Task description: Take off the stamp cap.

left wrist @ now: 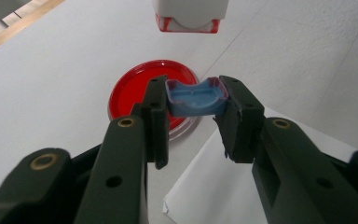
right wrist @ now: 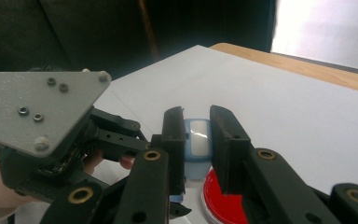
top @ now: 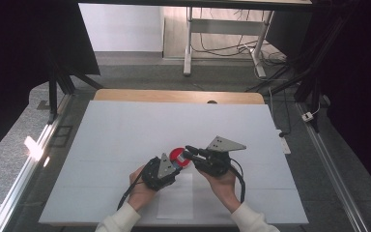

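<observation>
**Blue clip held by both grippers above the red lid**

Blue clip [left wrist: 196,97] sits off the table, a small curved plastic piece caught between your two tools, just over the red lid [left wrist: 135,91] that lies flat on the white table cover [top: 125,130]. Judged from the pose, you hold it from two sides so one tool steadies it while the other works on it or takes it over.

Left gripper [left wrist: 193,100]: jaws closed on the clip's two ends, pads pressing each side, hollow face toward the camera.

Right gripper [right wrist: 196,140]: jaws closed on a pale blue piece with a white inset [right wrist: 198,142]; this reads as the same clip seen edge-on, though you cannot confirm that from here.

In the high view both grippers meet at the lid, near the table's near edge, with a white paper sheet [top: 176,198] lying between your forearms.
</observation>
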{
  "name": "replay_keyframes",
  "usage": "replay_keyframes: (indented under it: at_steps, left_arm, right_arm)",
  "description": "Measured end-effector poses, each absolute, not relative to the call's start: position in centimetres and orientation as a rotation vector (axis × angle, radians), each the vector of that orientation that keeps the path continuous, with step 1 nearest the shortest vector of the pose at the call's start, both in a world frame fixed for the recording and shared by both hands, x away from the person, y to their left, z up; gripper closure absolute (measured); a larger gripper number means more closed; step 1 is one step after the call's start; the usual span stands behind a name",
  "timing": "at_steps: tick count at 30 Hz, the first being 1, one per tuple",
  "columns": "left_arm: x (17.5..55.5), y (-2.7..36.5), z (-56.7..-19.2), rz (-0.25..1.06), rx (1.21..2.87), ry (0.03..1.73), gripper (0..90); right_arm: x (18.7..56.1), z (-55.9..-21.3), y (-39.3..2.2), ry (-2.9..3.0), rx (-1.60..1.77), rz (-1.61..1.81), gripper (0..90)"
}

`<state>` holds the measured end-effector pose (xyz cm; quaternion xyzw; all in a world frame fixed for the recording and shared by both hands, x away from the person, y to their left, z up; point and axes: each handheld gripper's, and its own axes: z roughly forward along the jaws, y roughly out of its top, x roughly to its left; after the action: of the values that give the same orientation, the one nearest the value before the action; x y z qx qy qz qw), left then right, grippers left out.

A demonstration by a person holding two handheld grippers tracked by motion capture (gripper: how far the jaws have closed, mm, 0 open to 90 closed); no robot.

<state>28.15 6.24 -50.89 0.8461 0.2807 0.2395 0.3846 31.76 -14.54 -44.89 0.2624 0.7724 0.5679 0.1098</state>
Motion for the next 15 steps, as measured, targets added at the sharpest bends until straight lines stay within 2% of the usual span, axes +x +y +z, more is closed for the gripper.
replay_keyframes:
  at_steps: [15]
  left_arm:
    - [28.2,7.8,-50.5,0.592,2.103,0.760,65.0]
  right_arm:
    - [31.8,-44.9,-14.6,2.283,0.754,1.676,75.5]
